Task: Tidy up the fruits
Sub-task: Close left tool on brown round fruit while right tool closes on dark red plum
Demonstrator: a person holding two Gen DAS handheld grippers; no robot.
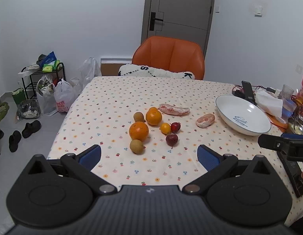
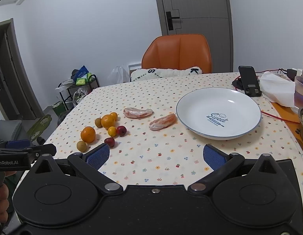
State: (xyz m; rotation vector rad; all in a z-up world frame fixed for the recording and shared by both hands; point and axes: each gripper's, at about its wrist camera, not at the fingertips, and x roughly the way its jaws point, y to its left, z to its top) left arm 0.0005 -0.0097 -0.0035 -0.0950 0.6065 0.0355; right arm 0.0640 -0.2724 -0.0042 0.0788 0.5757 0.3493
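Your left claw (image 1: 149, 155) and right claw (image 2: 156, 155) are both spread wide and hold nothing. The fruits (image 1: 154, 126) lie on the worktop (image 2: 151, 156), left of the empty white plate (image 2: 219, 113).

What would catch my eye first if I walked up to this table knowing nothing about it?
Probably the little huddle of fruit on the flowered tablecloth: two oranges, small yellow, brown and dark red fruits, and two peeled citrus pieces lying apart. To their right sits an empty white plate printed "Sweet". Behind the table stands a bright orange chair.
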